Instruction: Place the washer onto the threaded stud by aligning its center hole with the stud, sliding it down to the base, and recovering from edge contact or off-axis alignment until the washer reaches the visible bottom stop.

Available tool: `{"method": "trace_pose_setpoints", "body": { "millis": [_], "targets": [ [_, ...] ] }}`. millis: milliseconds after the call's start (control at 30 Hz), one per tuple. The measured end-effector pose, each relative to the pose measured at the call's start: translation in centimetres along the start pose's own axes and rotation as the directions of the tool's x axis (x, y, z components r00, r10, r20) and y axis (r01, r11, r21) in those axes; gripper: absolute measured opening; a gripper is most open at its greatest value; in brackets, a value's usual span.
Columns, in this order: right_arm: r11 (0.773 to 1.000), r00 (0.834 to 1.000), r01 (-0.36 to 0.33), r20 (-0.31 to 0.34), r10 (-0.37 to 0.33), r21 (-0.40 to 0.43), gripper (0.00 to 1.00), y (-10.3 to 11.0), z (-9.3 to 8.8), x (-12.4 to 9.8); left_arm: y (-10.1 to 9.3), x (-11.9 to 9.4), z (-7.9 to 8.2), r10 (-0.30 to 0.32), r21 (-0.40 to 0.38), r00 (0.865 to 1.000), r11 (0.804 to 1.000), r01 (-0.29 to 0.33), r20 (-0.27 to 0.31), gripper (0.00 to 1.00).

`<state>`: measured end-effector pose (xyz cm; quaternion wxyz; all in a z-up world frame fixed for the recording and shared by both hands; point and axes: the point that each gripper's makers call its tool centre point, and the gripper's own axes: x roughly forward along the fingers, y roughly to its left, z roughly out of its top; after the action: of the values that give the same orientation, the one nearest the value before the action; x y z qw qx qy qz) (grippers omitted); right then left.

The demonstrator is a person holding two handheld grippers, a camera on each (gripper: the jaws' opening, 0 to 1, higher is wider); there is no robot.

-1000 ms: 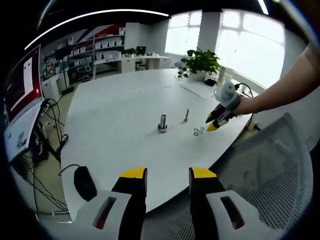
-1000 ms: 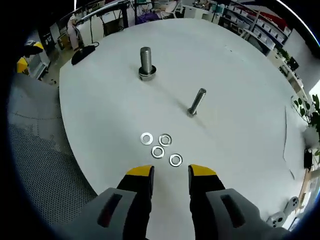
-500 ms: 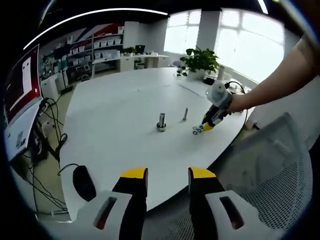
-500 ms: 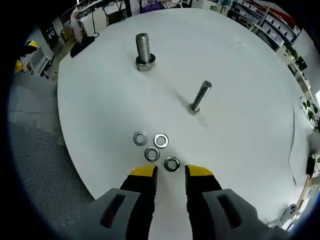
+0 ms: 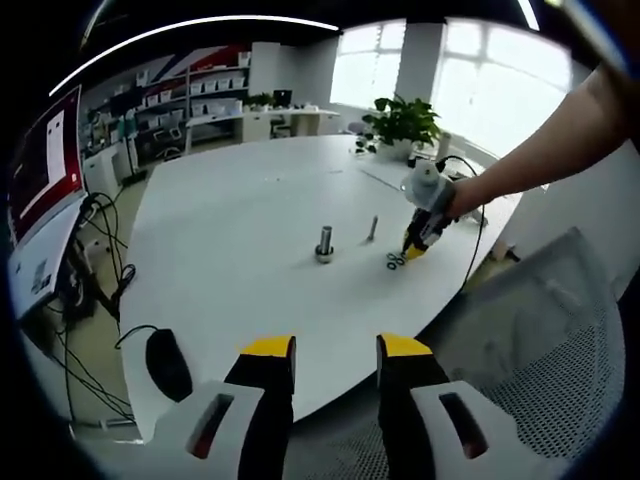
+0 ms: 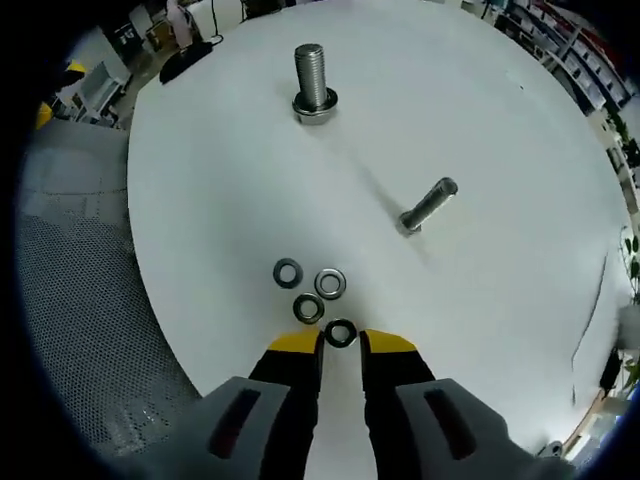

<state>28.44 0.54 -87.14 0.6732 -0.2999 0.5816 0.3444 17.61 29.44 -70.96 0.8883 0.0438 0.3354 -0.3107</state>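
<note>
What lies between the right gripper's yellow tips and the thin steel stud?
In the right gripper view, four steel washers lie between right gripper and thin stud, then bare white table.

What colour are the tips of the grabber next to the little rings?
Yellow. The right gripper has yellow tips, clearest in the right gripper view, right by the nearest washer.

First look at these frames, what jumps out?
In the right gripper view, four washers lie clustered on the white table, the nearest right at the tips of the right claw. Beyond them stand a thick threaded stud and a thinner bolt. The left claw hangs back at the table's edge.
</note>
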Motion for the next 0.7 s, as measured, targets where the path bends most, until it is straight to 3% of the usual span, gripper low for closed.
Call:
{"method": "trace_pose_setpoints", "body": {
  "millis": [167, 333, 367, 700],
  "targets": [
    [0.998, 0.997, 0.004, -0.072, -0.008, -0.056, 0.17, 0.00, 0.06, 0.18, -0.02, 0.00, -0.09, -0.001, 0.001, 1.000, 1.000, 0.001, -0.005, 0.30],
    [0.999, 0.995, 0.013, -0.093, -0.018, -0.048, 0.15, 0.10, -0.06, 0.03, 0.11, 0.00, -0.09, 0.005, 0.000, 1.000, 1.000, -0.005, -0.003, 0.30],
    [0.996, 0.996, 0.015, -0.081, -0.023, -0.093, 0.15, 0.01, 0.23, 0.07, 0.11, 0.00, -0.09, 0.005, 0.000, 1.000, 1.000, -0.005, -0.003, 0.30],
    [0.997, 0.997, 0.054, -0.050, -0.057, -0.057, 0.14, 0.44, -0.01, -0.30, 0.13, 0.03, -0.15, 0.006, 0.001, 1.000, 1.000, -0.006, -0.008, 0.30]
  ]
}}
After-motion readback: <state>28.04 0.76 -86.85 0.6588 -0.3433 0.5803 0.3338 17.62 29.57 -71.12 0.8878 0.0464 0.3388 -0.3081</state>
